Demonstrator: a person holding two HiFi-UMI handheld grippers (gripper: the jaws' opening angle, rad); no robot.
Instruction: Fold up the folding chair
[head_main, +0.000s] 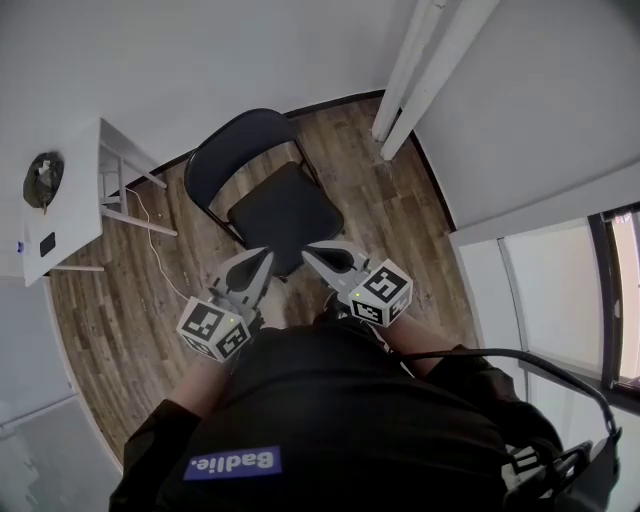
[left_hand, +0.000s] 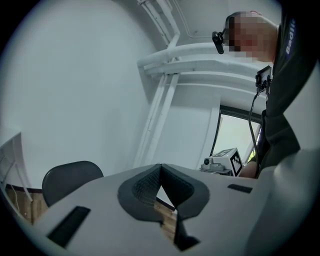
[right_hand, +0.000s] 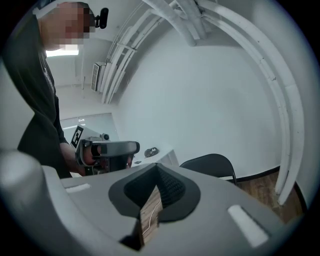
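Note:
A black folding chair (head_main: 285, 212) stands unfolded on the wood floor, its backrest (head_main: 240, 138) on the far side. Both grippers hover side by side just in front of the seat's near edge. My left gripper (head_main: 265, 258) is shut with nothing between its jaws. My right gripper (head_main: 308, 255) is also shut and empty. In the left gripper view the shut left gripper (left_hand: 160, 167) points past the backrest (left_hand: 70, 181), with the right gripper (left_hand: 224, 161) off to its side. The right gripper view shows its own shut right gripper (right_hand: 156, 168), the backrest (right_hand: 210, 165) and the left gripper (right_hand: 107, 151).
A white table (head_main: 70, 215) stands to the left of the chair with a dark round object (head_main: 44, 179) on it. A thin white cable (head_main: 155, 250) trails over the floor beside it. White pipes (head_main: 420, 65) run up the wall behind the chair. A wall closes the right side.

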